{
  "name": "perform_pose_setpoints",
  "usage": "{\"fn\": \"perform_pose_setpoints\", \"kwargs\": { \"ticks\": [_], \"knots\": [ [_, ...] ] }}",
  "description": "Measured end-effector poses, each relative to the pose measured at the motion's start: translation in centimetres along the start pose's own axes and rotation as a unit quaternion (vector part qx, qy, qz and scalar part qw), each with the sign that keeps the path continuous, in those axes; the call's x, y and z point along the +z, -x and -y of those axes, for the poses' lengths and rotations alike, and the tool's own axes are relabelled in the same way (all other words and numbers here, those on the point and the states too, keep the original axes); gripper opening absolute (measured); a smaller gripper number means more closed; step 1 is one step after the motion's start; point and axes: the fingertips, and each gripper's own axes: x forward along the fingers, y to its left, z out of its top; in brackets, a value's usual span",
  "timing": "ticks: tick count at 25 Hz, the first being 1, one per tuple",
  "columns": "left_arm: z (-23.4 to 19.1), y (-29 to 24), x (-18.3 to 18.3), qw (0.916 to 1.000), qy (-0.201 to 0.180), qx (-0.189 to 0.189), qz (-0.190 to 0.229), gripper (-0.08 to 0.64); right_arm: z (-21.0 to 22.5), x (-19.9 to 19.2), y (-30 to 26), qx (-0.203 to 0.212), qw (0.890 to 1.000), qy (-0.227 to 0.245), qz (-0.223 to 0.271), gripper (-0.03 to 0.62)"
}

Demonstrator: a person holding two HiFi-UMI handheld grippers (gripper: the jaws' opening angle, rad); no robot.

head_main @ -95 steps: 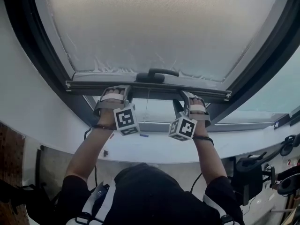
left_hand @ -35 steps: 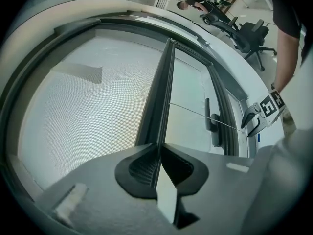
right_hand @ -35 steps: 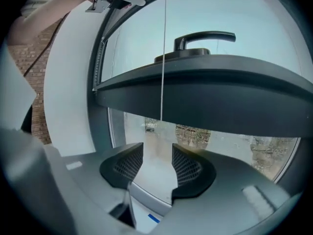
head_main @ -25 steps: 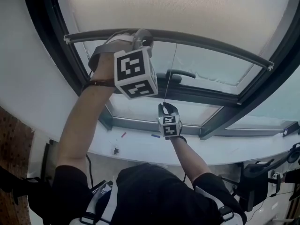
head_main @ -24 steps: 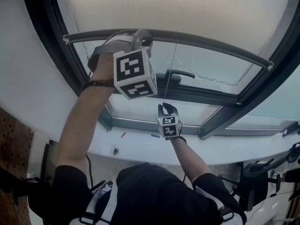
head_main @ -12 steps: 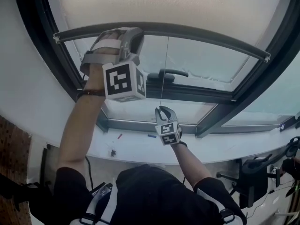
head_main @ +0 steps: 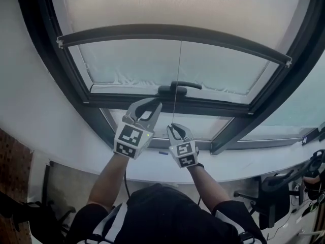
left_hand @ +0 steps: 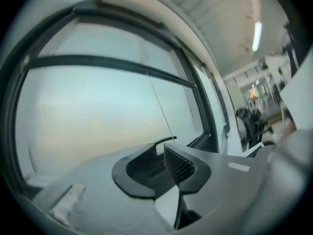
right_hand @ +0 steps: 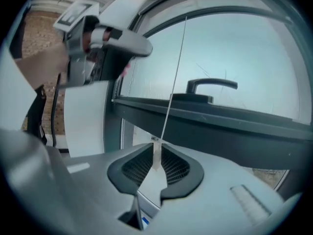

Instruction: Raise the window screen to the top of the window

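Note:
The window screen's dark bottom bar (head_main: 172,32) hangs high across the window, with pale mesh (head_main: 167,4) above it. A thin pull cord (head_main: 179,70) runs from the bar down to my right gripper (head_main: 174,126), which is shut on the cord's small white end piece (right_hand: 155,155). My left gripper (head_main: 147,105) sits low beside the right one, below the window handle (head_main: 177,88). Its jaws are opening, with nothing between them. In the left gripper view the bar (left_hand: 112,65) and the cord (left_hand: 159,106) lie ahead of the jaws, apart from them.
The dark window frame (head_main: 51,75) surrounds the glass, and a white sill (head_main: 238,161) runs below my hands. An office chair (head_main: 274,192) stands at the lower right. A brick wall (head_main: 10,156) is at the left. A person (left_hand: 249,126) stands far off in the room.
The screen bar has risen well above the handle. My left gripper has let go of the bar, dropped down beside the right gripper and rolled. The right gripper still holds the cord.

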Motion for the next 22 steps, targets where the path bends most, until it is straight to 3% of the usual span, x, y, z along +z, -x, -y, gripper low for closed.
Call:
{"fn": "perform_pose_setpoints", "kwargs": {
  "ticks": [1,3,8,13,18,22],
  "knots": [
    [0.6,-0.3,-1.2,0.9987,0.049,-0.016,-0.004,0.069,0.2,1.0,0.3,0.000,1.000,-0.003,0.017,0.055],
    [0.9,-0.4,-1.9,0.9948,0.097,-0.028,-0.009,0.078,0.5,4.1,1.1,0.003,0.999,-0.002,0.047,0.055],
    [0.5,-0.2,0.2,0.9956,0.087,-0.030,0.018,0.081,0.4,8.7,2.4,0.032,0.998,0.008,0.057,0.054],
    [1.2,-0.1,2.2,0.9933,0.092,-0.060,0.033,0.114,0.5,12.4,4.4,0.017,0.994,0.038,0.100,0.054],
    [0.4,1.4,2.0,0.9884,0.130,-0.041,0.067,0.114,3.0,15.2,5.1,-0.012,0.990,0.052,0.132,0.055],
    [0.5,1.8,1.0,0.9893,0.127,-0.038,0.061,0.114,5.1,18.4,6.4,-0.030,0.984,0.053,0.169,0.055]
  ]
}}
